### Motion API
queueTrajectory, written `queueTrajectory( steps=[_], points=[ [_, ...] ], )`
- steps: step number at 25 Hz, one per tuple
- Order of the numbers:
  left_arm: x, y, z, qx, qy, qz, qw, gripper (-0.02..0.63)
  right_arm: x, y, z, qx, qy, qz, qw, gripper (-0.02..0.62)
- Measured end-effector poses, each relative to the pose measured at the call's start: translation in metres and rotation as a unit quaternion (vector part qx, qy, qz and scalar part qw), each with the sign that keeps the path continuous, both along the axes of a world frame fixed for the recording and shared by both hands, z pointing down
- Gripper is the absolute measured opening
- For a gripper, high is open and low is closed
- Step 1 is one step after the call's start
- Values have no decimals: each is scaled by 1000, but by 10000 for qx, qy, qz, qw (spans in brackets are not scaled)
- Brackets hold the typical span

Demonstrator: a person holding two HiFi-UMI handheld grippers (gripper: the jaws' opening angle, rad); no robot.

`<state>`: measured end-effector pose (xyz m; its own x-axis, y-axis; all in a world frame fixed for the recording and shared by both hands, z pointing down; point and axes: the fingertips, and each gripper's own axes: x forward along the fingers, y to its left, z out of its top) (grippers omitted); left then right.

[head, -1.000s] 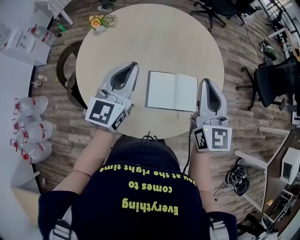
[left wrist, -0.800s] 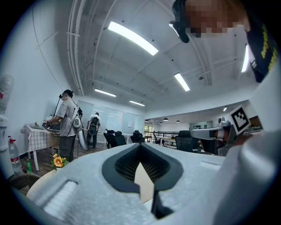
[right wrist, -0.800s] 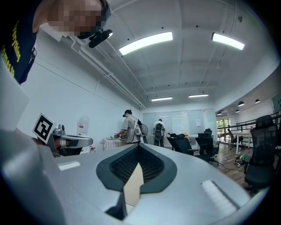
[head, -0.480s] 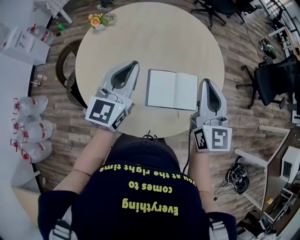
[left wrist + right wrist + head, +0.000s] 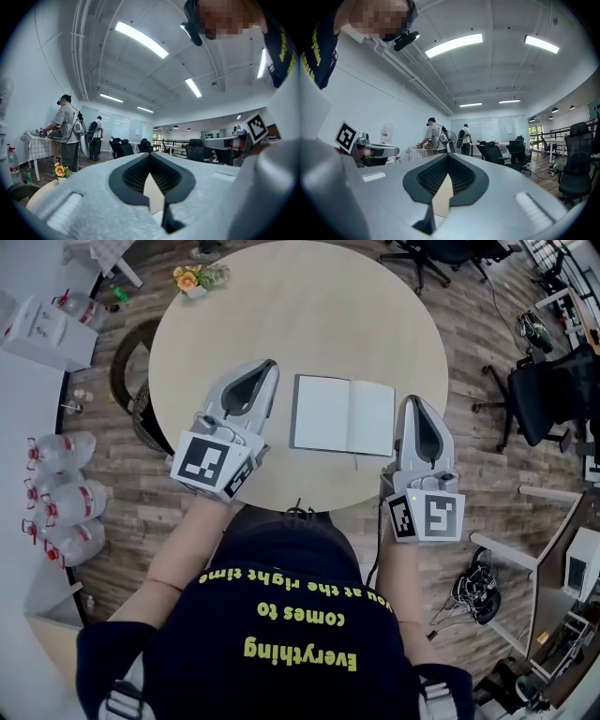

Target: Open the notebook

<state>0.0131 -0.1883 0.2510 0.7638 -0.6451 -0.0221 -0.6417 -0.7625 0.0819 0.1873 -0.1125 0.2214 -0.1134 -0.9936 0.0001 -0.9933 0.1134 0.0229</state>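
The left tongs (image 5: 270, 367) are pointing level across the round surface (image 5: 309, 306), jaws closed on nothing; one notebook (image 5: 343, 415) is lying open on it between the two tongs; the right tongs (image 5: 411, 401) are pointing level likewise, closed and empty.

Notebook (image 5: 343, 415): open, lying flat on the round pale worktop (image 5: 300, 315), toward its near edge. Two white pages face up and look blank, though the view is too coarse to rule out faint ruling. The centre crease runs near to far. A thin dark cover border shows at left and bottom. The whole book sits slightly skewed.
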Motion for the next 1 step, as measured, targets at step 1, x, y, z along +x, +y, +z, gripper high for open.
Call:
queueTrajectory(
  steps=[1],
  points=[
    [0,0,-1,4,3,2,10000,3,0,0,0,-3,1,-1,10000,12]
  ],
)
